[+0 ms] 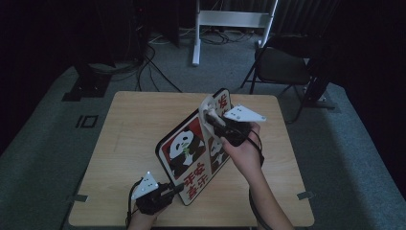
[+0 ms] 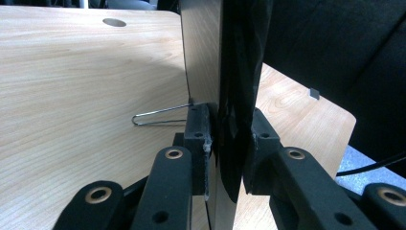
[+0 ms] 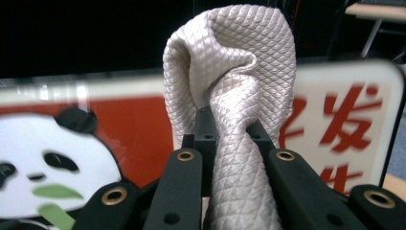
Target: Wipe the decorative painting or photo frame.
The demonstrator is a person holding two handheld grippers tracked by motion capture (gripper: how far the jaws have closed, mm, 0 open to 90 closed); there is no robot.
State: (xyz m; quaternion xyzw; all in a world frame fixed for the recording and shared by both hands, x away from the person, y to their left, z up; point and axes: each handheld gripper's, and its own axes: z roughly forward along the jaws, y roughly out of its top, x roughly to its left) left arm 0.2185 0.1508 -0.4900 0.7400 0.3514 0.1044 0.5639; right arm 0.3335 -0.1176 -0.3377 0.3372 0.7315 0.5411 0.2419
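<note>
A panda sign board (image 1: pixel 186 153) with red characters stands tilted on edge on the wooden table (image 1: pixel 134 124). My left gripper (image 1: pixel 178 188) is shut on its near lower edge. In the left gripper view the pads clamp the board's thin edge (image 2: pixel 203 62) and black backing, left gripper (image 2: pixel 231 139). A wire stand (image 2: pixel 158 115) pokes out from the board's back. My right gripper (image 1: pixel 213 120) is shut on a cream quilted cloth (image 1: pixel 209 108), held against the upper part of the board. The bunched cloth (image 3: pixel 230 72) rises between the right gripper (image 3: pixel 229 132) pads, with the board (image 3: pixel 344 124) behind it.
A dark folding chair (image 1: pixel 282 64) stands beyond the table's far right corner. A white metal frame (image 1: pixel 230 19) and cables lie on the floor behind. The table has a round hole (image 2: pixel 114 22) near one corner.
</note>
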